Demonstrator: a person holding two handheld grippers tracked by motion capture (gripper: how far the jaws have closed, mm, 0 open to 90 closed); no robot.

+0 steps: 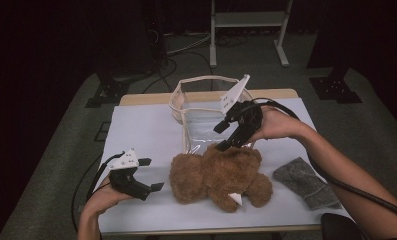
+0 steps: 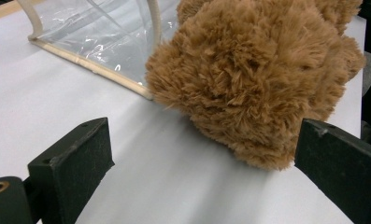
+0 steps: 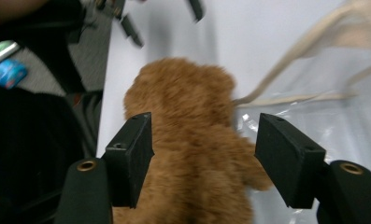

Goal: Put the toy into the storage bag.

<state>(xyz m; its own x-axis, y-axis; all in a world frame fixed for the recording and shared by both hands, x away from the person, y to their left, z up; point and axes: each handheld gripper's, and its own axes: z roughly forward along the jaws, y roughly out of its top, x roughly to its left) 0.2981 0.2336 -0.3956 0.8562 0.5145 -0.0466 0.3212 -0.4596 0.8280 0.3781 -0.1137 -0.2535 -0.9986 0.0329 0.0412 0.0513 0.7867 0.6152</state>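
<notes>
- The fluffy brown teddy bear (image 1: 217,175) lies on its side in the middle of the white-covered desk (image 1: 146,130), and I will place everything else from it.
- Just behind the bear, touching its back, stands the clear plastic bag with cream fabric trim (image 1: 198,107), its mouth open upward. It looks set up to receive the toy.
- To the bear's right, a little apart, lies a flat grey felt cloth (image 1: 306,182).
- The right tool (image 1: 225,136) hangs over the bear's upper edge, tilted down toward it, jaws apart and gripping nothing. That reads as a tool standing clear of the fur rather than one pressing on it.
- The left tool (image 1: 151,175) rests low on the desk just left of the bear's head, jaws wide and empty. My guess is it waits there to steady or nudge the toy.
- The high view alone gives the whole layout: bag behind, cloth to the right, one hand on each side.
- The left gripper view (image 2: 262,79) adds the close detail: bare desk between its pads and the fur, and the bag's trimmed lower edge (image 2: 89,65) running under the bear.
- The right gripper view (image 3: 188,140) looks along the bear's body between its spread pads, with crinkled bag film (image 3: 332,74) to one side and the left tool (image 3: 162,16) blurred beyond.
</notes>
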